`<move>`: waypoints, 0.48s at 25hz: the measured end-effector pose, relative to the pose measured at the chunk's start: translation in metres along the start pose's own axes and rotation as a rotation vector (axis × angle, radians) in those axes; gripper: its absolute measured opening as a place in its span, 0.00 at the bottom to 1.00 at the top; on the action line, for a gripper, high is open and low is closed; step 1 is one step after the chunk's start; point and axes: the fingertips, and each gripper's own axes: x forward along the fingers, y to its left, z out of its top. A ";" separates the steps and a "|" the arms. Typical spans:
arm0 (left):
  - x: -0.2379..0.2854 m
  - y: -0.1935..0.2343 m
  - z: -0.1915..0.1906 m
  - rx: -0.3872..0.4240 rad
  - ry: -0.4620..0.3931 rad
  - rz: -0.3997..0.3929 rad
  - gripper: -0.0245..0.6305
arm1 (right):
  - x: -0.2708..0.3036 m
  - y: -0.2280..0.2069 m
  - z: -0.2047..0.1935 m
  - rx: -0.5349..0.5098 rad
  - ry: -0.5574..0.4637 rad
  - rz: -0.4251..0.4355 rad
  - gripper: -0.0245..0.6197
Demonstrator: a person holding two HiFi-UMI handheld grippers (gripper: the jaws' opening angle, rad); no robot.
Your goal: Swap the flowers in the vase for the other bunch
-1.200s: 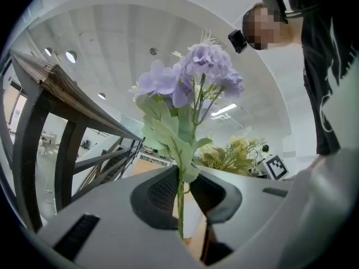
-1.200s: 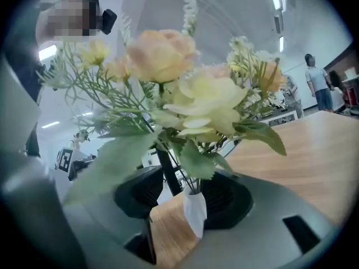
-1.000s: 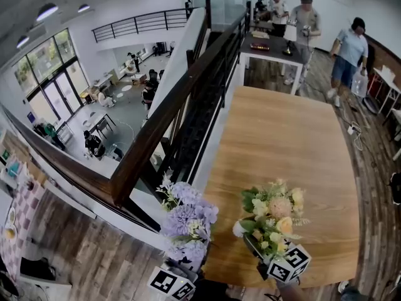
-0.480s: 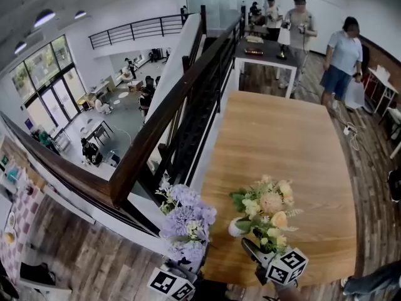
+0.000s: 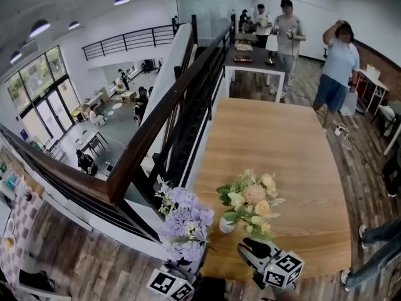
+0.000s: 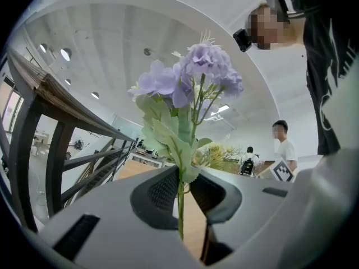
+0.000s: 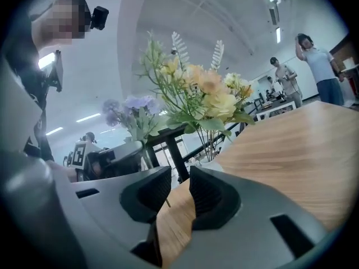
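The yellow bunch [image 5: 249,198] stands upright in the small white vase [image 5: 226,225], which sits on the table [image 5: 294,149] near its near-left corner; the purple bunch [image 5: 185,221] is out of the vase, held off the table's left edge beside the railing; the left gripper [image 6: 180,192] has its jaws drawn narrow and pinched on that bunch's thin green stem [image 6: 180,217], flowers pointing up; the right gripper [image 7: 178,186] sits just short of the vase and apart from it, its jaws have just been closing to about half width, and nothing is between them, only bare table showing through the gap; so one bunch is in and the other is out, and if the purple was the one to be removed, the swap itself looks done; what seems left is to lay the purple bunch down somewhere on the table and let go of it; which bunch began in the vase cannot be told from here.
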 end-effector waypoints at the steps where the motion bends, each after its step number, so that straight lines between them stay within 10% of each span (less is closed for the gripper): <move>1: -0.001 -0.004 0.000 0.001 -0.002 -0.004 0.13 | -0.005 0.001 0.000 -0.005 0.003 -0.004 0.19; 12: -0.028 -0.043 0.003 0.020 -0.010 -0.024 0.13 | -0.052 0.024 -0.002 -0.043 -0.011 -0.039 0.13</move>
